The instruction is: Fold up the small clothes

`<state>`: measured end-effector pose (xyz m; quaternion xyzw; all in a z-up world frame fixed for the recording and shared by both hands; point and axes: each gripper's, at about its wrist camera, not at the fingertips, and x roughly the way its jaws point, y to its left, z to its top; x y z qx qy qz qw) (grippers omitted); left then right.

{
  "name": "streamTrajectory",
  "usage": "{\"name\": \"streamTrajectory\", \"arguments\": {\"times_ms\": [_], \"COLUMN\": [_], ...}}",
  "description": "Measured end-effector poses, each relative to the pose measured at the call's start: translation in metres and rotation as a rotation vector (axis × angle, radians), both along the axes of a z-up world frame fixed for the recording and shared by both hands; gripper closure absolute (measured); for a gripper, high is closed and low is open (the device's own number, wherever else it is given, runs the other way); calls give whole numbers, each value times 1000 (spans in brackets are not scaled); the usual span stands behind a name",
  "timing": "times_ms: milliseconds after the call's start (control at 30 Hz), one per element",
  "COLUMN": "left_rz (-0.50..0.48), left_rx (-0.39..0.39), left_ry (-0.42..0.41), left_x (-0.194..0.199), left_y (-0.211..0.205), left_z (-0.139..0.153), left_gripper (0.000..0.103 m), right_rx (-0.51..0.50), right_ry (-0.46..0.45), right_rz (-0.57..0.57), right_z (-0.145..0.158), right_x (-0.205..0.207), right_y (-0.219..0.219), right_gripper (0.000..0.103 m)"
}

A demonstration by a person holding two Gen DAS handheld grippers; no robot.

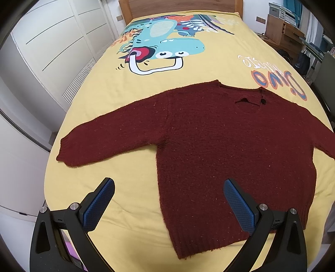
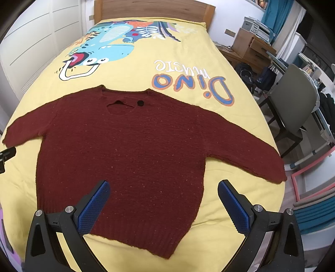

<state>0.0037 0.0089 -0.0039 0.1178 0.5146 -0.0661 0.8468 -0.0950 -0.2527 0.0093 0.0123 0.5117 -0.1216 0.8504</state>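
We see a dark red knitted sweater [image 1: 209, 142] lying flat and unfolded on a yellow bedspread [image 1: 129, 100], sleeves spread to both sides, neckline toward the far headboard and ribbed hem at the near edge of the bed. A small black button [image 2: 140, 102] sits beside the neck opening. Printed on the bedspread beyond the collar, upside down from where we stand, are the words "Dino music" [image 2: 192, 83], and to their left a blue cartoon dinosaur [image 1: 167, 41]. Our left gripper [image 1: 168, 189] hovers over the sweater's near left corner with its blue-padded fingers spread wide, holding nothing; our right gripper [image 2: 163, 191] hangs over the near hem, likewise spread and empty. Only the left view takes in the whole left sleeve down to its cuff [image 1: 62, 150]; only the right view shows the right sleeve reaching the bed's right edge, plus a grey chair [image 2: 293, 108] and dark bags [image 2: 247, 75] on the floor there. White wardrobe doors [image 1: 52, 41] stand on the left, a wooden headboard [image 2: 155, 9] at the far end, and wooden drawers [image 2: 249, 50] at far right.
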Motion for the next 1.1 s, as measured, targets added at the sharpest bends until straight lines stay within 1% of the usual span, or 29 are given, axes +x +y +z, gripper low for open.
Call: {"name": "streamTrajectory", "arguments": {"times_ms": [367,467,567,667,767,833,933,1000,1033,1100], "left_rz": [-16,-43,-80,-113,-145,-155,-148,-138,-137,-132], "left_rx": [0,-34,-69,-56,-53,-40,-29,-13,-5,11], "left_ry": [11,13,25,27,28,40,65,88,96,118], "left_x": [2,5,13,24,36,45,57,63,65,68], "left_y": [-5,-9,-18,-32,-43,-51,-57,-60,-62,-64], "left_z": [-3,-3,-5,-10,-16,-23,-36,-45,-49,-59], "left_gripper": [1,1,1,1,1,1,1,1,1,1], "right_rx": [8,32,65,112,156,158,174,187,193,217], "right_ry": [-4,-18,-36,-66,-90,-82,-51,-21,-12,0], "right_rz": [-13,-21,-39,-97,-193,-258,-326,-396,-450,-521], "right_z": [-2,-5,-11,-20,-33,-47,-78,-102,-116,-134], "right_x": [0,1,4,5,4,5,3,-2,-6,-13], "right_y": [-7,-14,-32,-65,-114,-148,-201,-235,-256,-281], "right_gripper": [0,0,1,0,0,0,1,1,1,1]}}
